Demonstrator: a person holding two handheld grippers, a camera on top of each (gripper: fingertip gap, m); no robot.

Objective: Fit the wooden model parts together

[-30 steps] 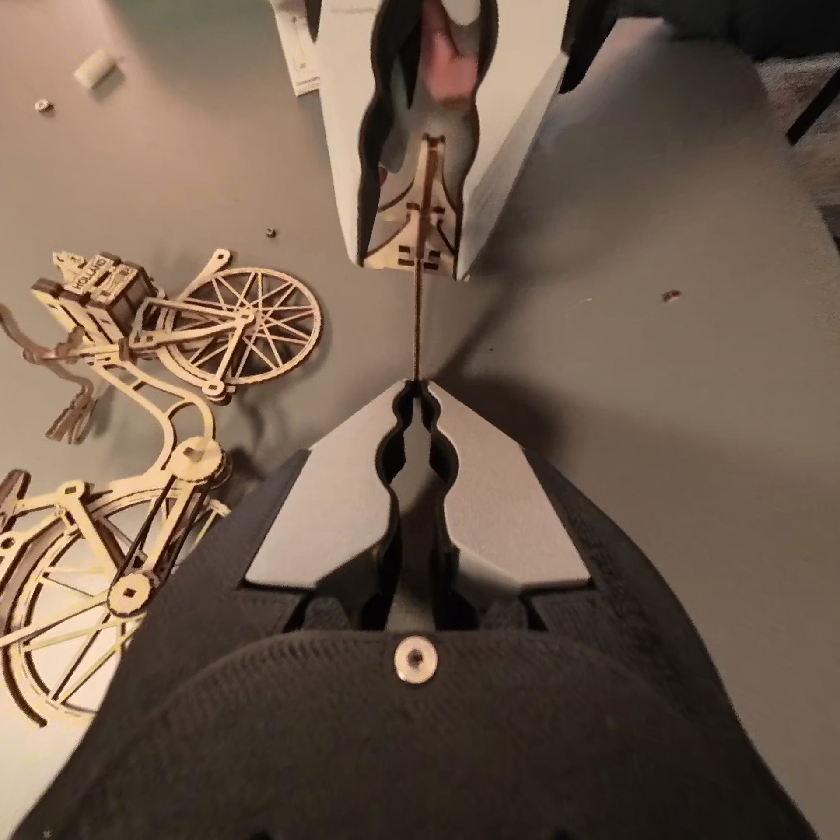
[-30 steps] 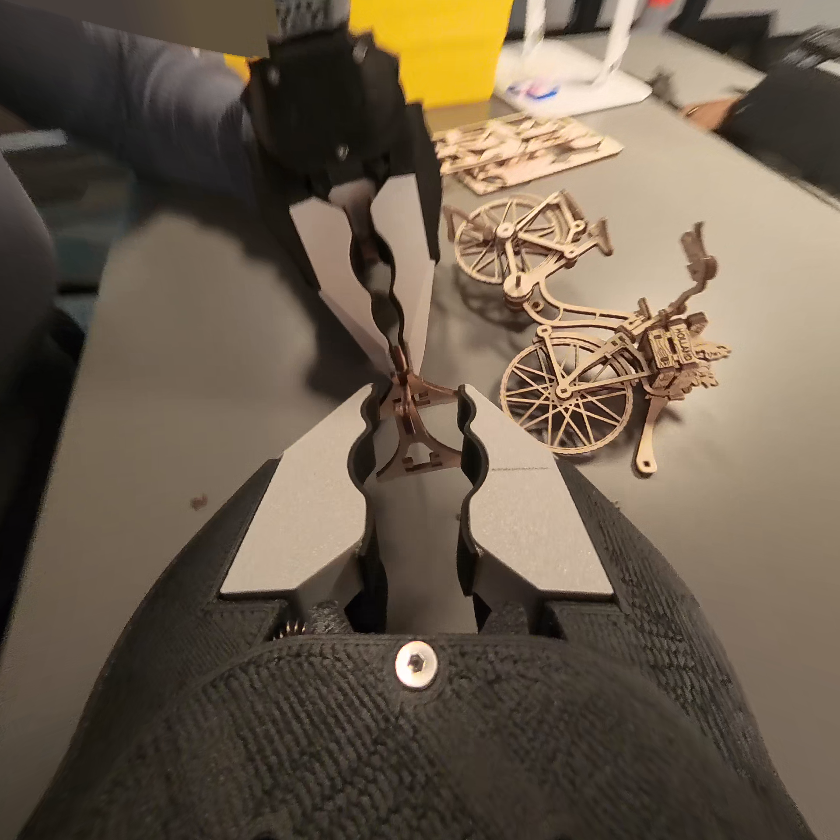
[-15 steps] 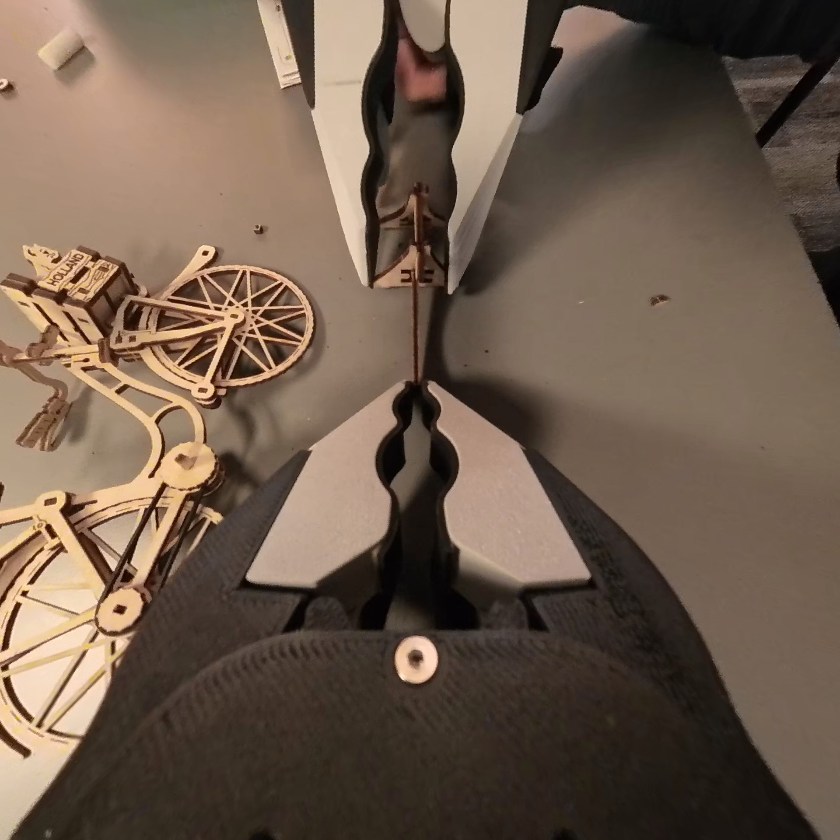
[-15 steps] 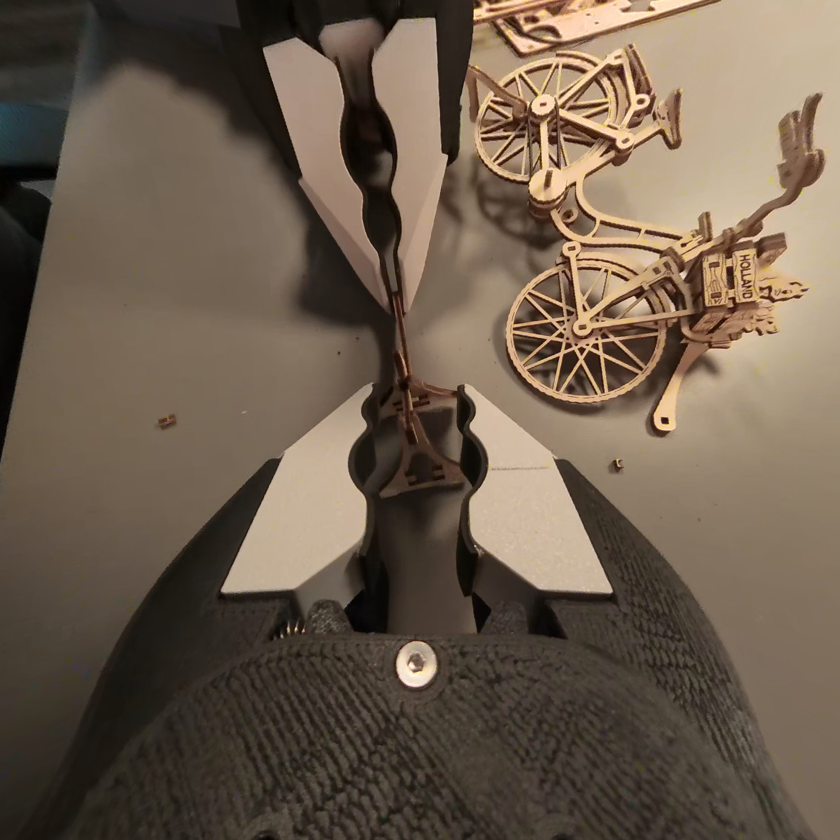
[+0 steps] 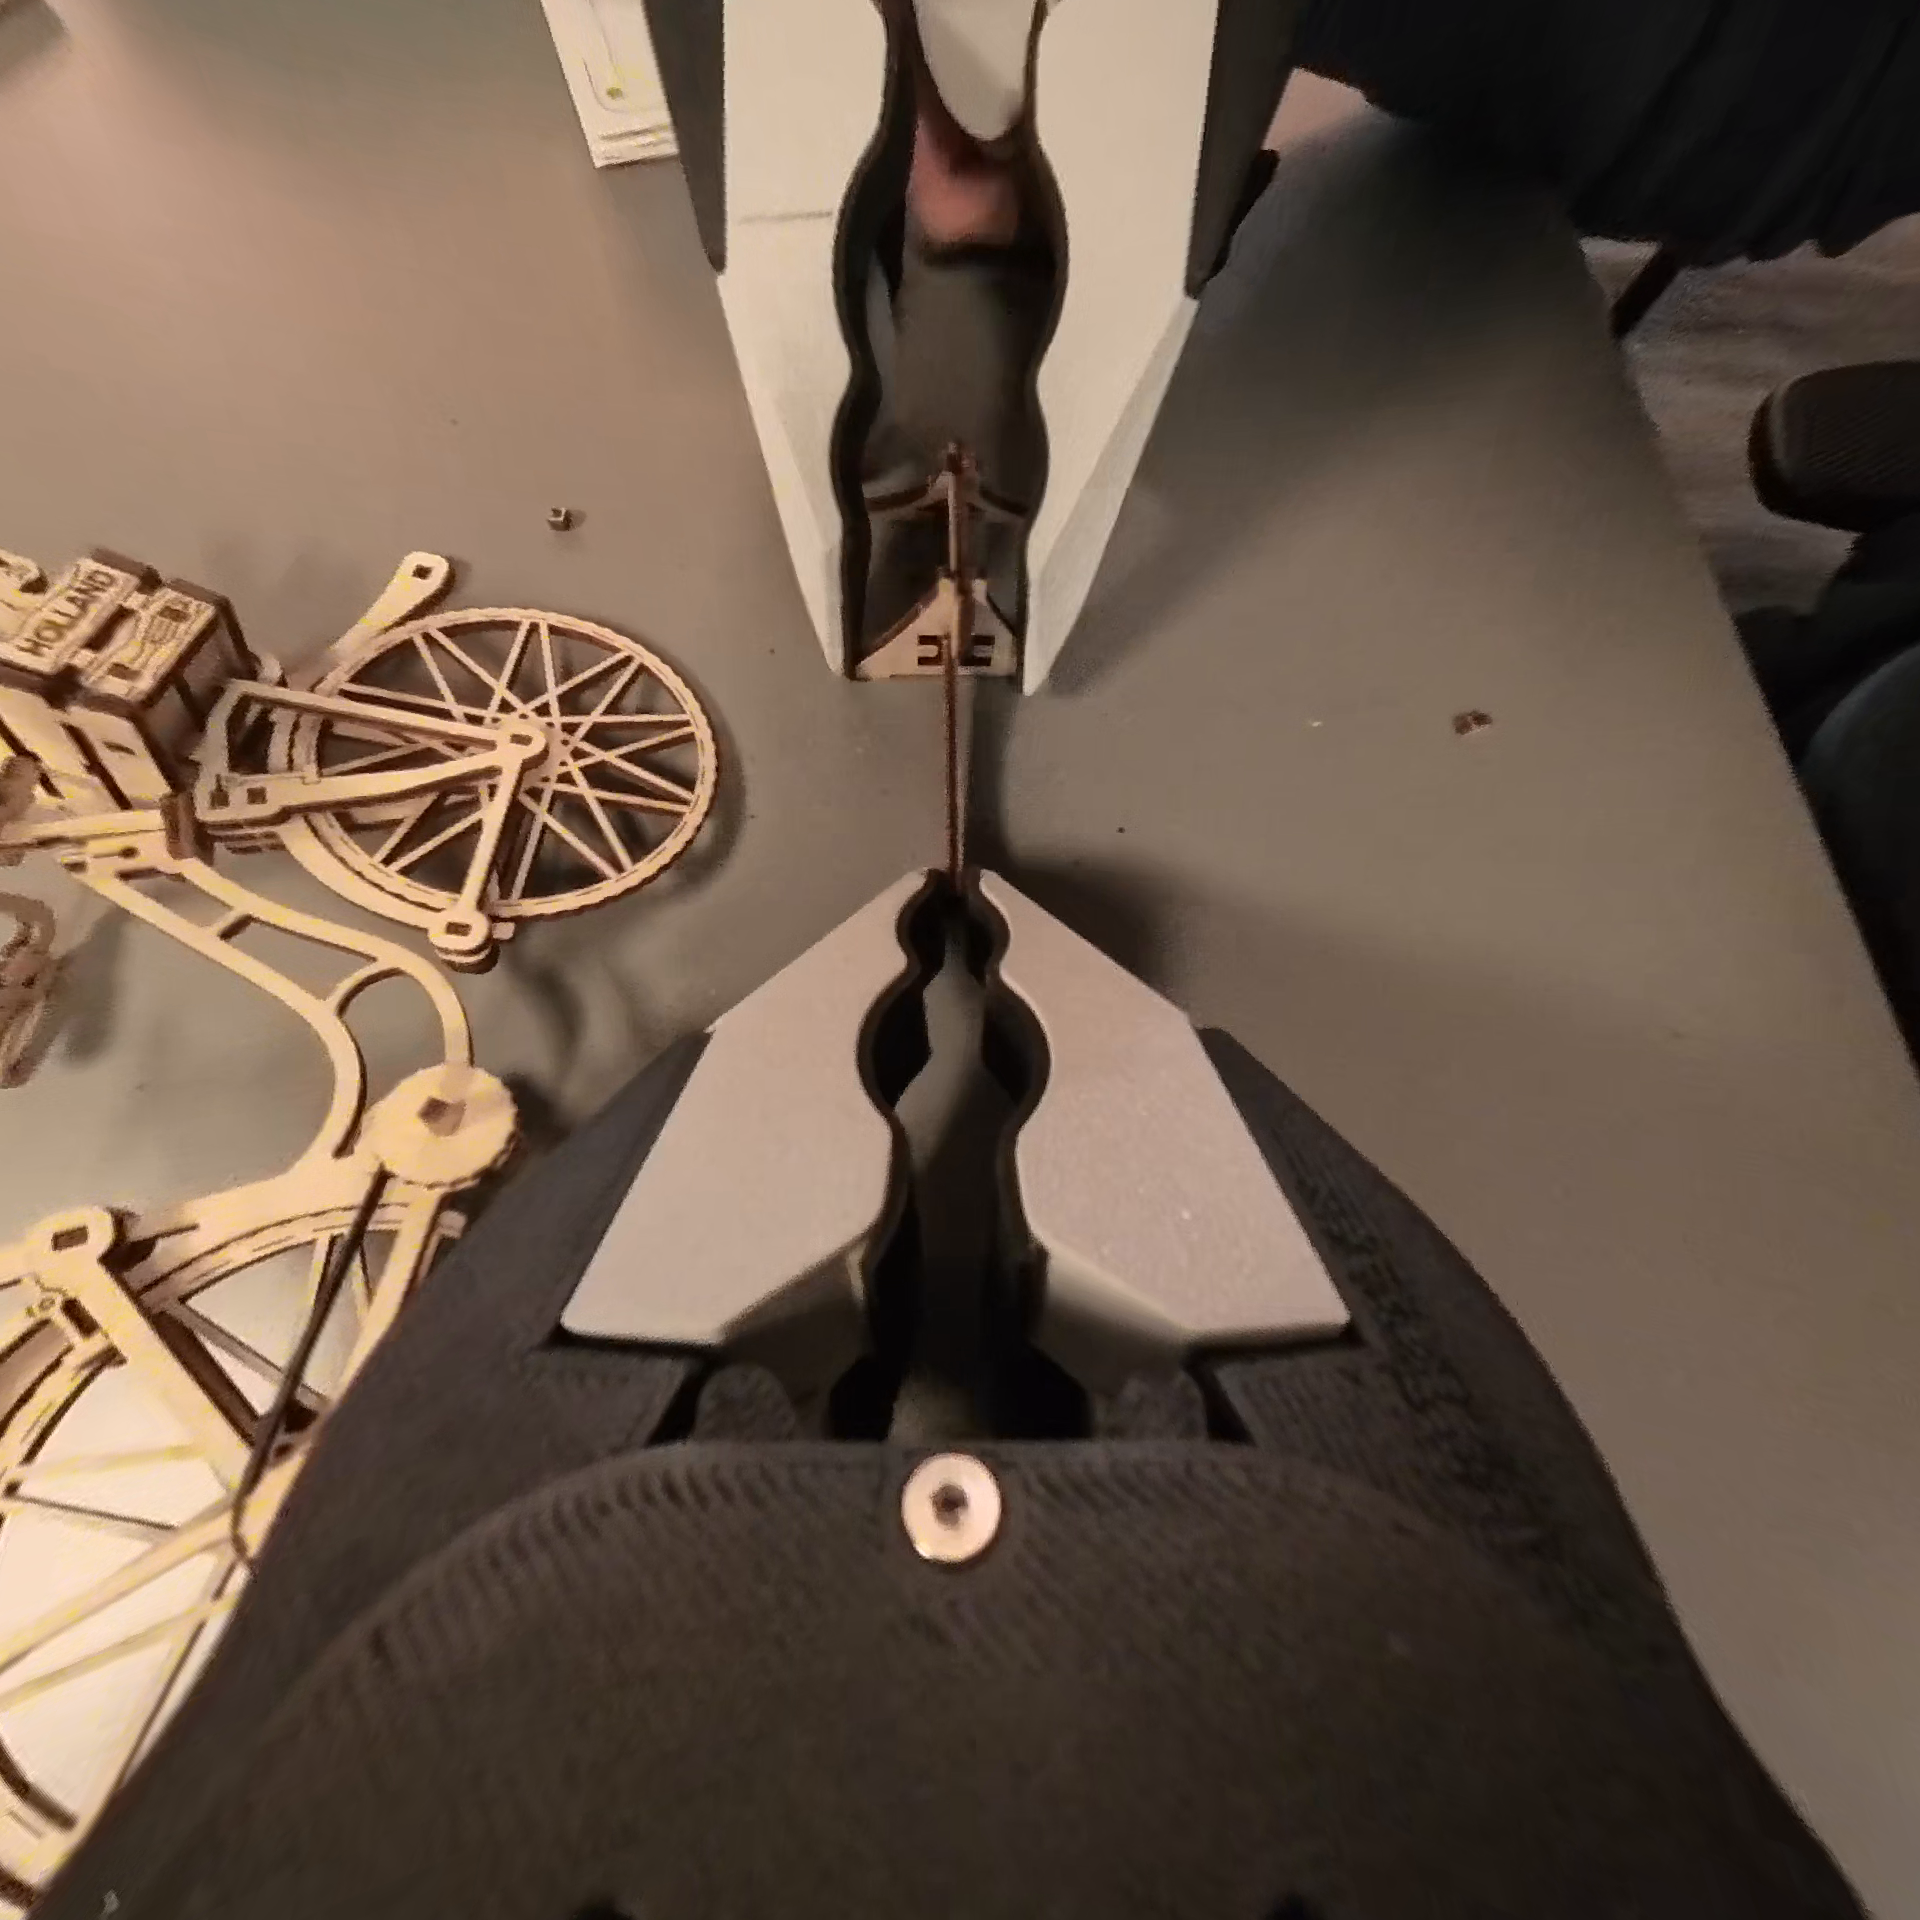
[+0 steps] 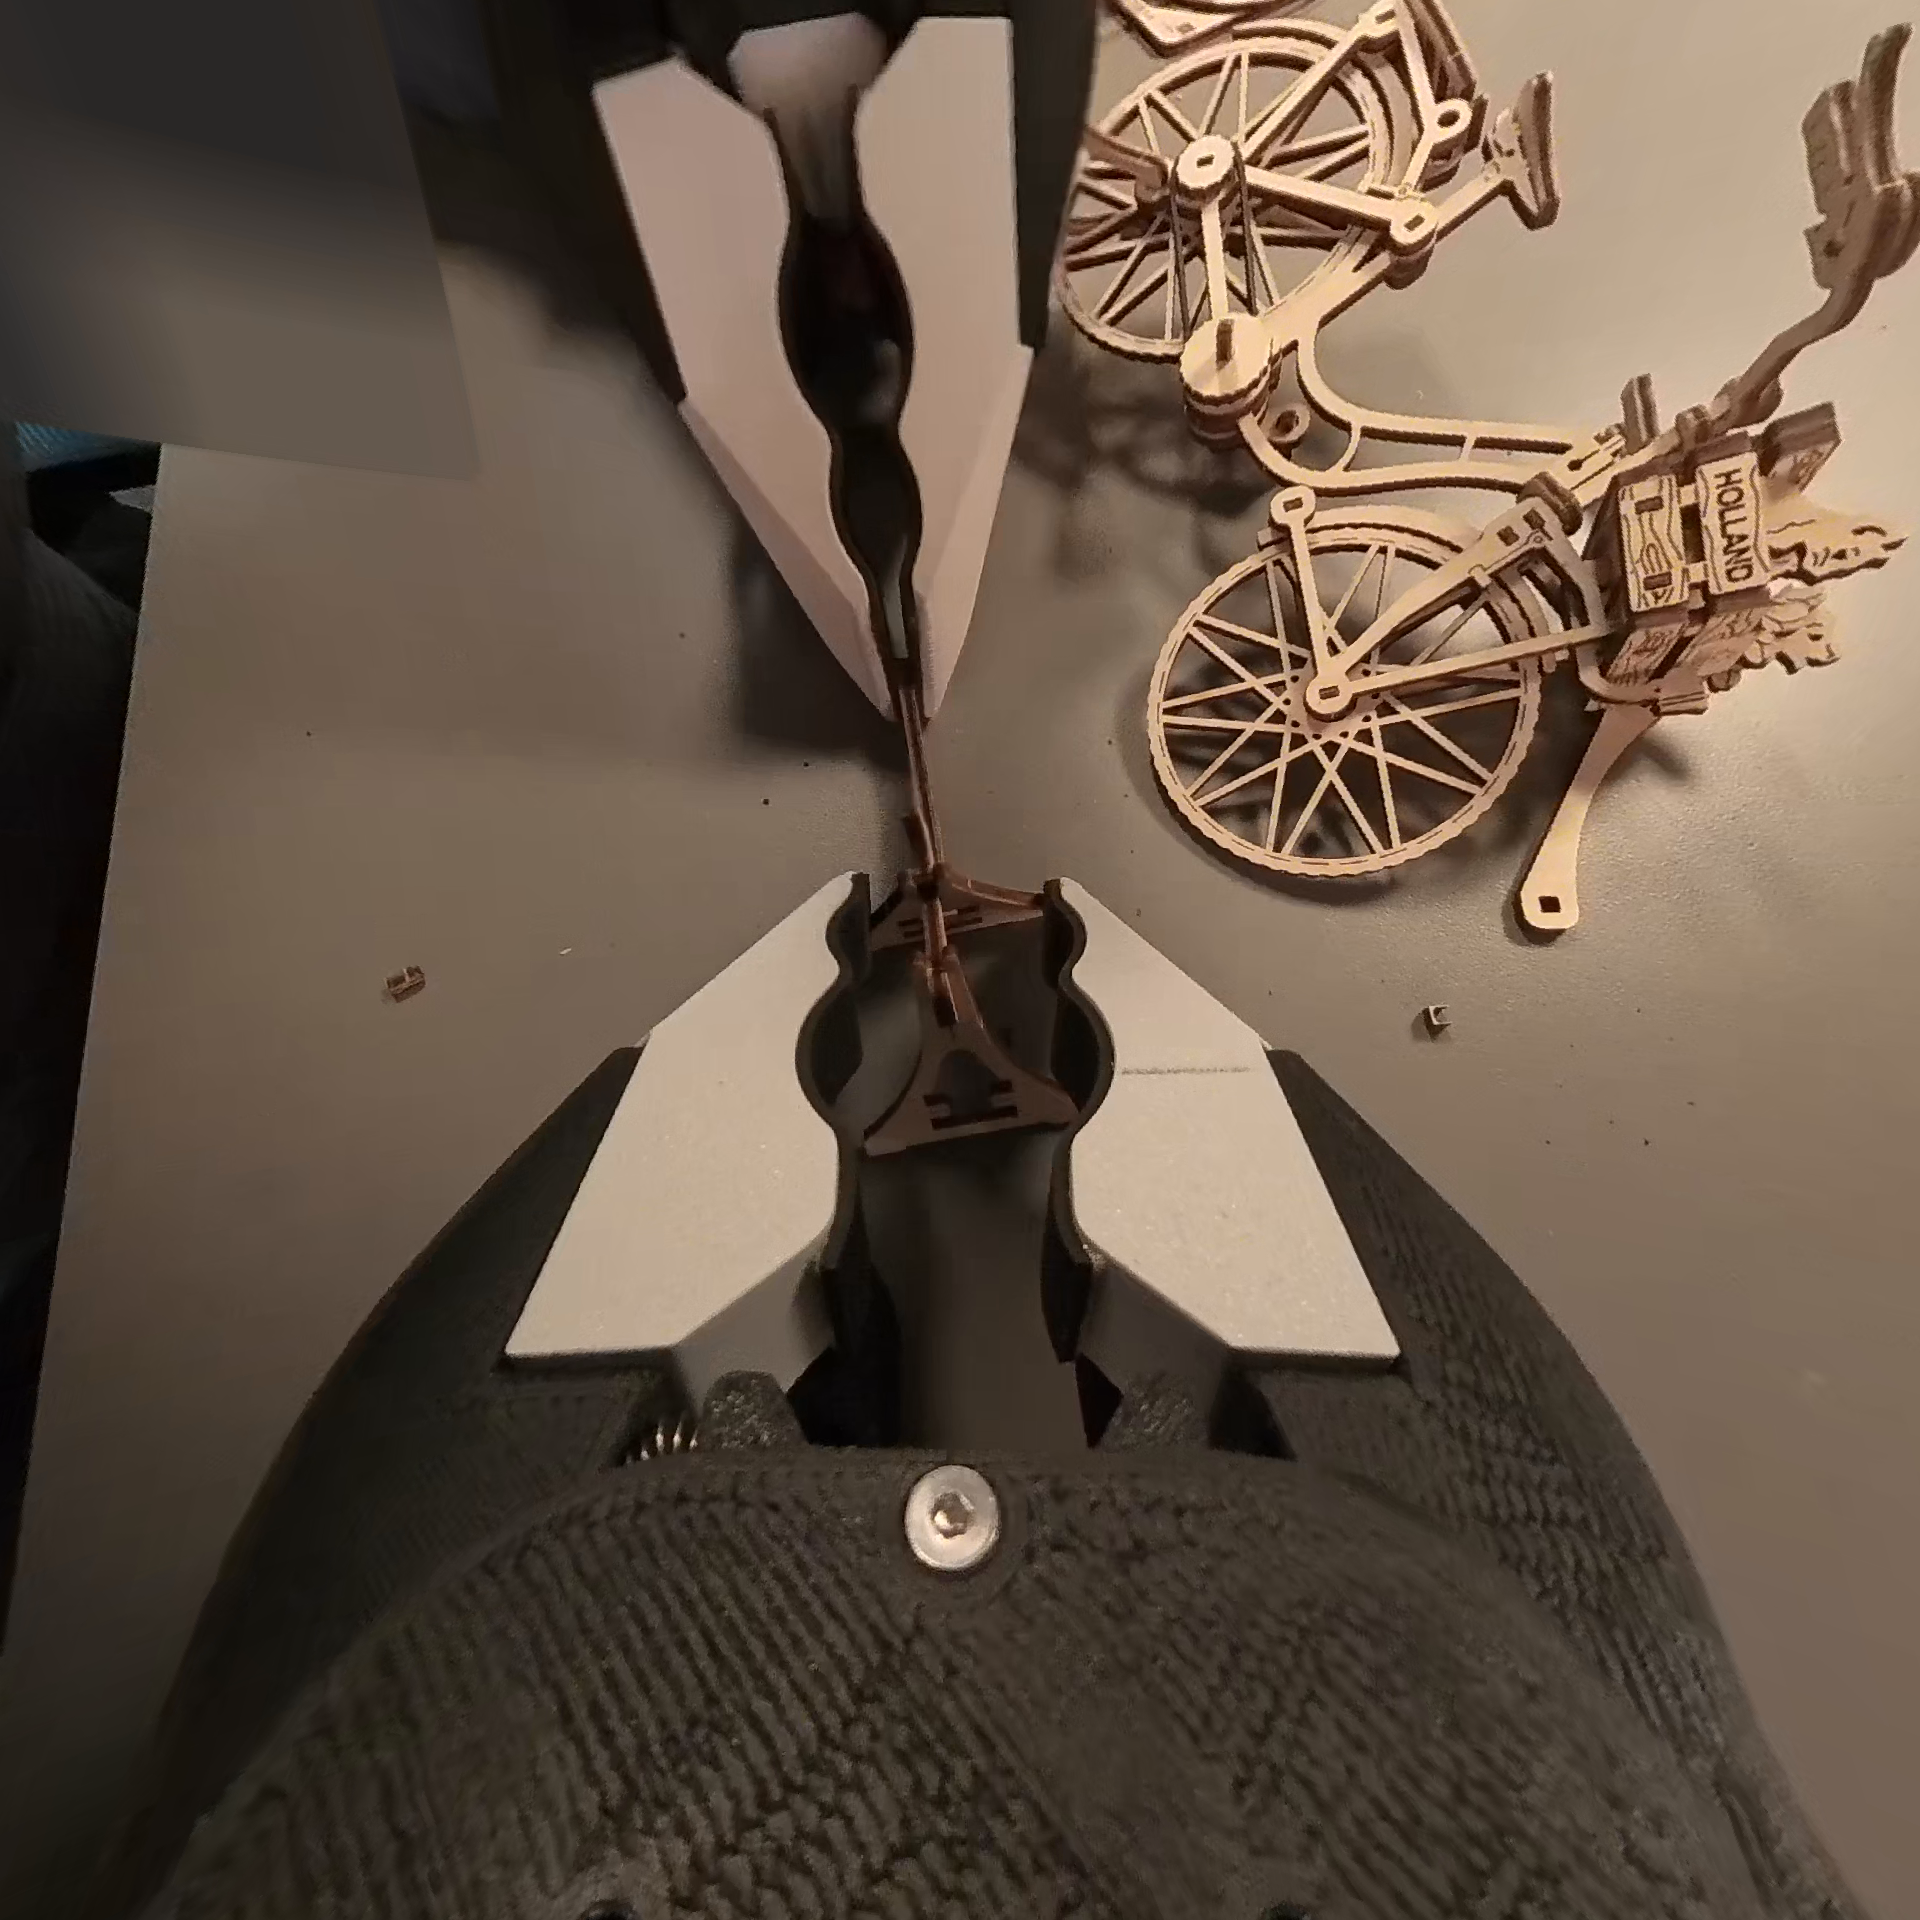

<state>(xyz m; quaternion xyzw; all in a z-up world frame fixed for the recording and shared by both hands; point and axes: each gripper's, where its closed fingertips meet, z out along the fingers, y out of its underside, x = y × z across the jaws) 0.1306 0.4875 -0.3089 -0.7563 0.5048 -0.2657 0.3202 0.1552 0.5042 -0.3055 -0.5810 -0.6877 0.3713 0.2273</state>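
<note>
My left gripper (image 5: 951, 881) is shut on a thin flat wooden piece (image 5: 951, 779) seen edge-on. The piece reaches forward into a slot in a small tower-shaped wooden part (image 5: 940, 646). My right gripper (image 6: 953, 899) is shut on that tower-shaped part (image 6: 951, 1081), which spans the gap between its fingers. The two grippers face each other tip to tip above the grey table (image 5: 1351, 831). In the right wrist view the left gripper (image 6: 906, 694) holds the thin piece (image 6: 920, 774), which meets the tower part's top. A wooden bicycle model (image 5: 468, 790) lies flat beside them; it also shows in the right wrist view (image 6: 1351, 686).
Small wood scraps lie on the table (image 6: 405, 980) (image 6: 1437, 1016) (image 5: 1468, 720). A white sheet (image 5: 623, 104) lies at the far side. The table edge runs along the right, with a dark office chair (image 5: 1829, 447) beyond it. A dark sleeve (image 5: 1662, 104) is at the top right.
Both cameras have tilted to look more steeply down on the table. The bicycle model has shifted in both views. Both grippers have kept their hold, with the thin piece still meeting the tower part.
</note>
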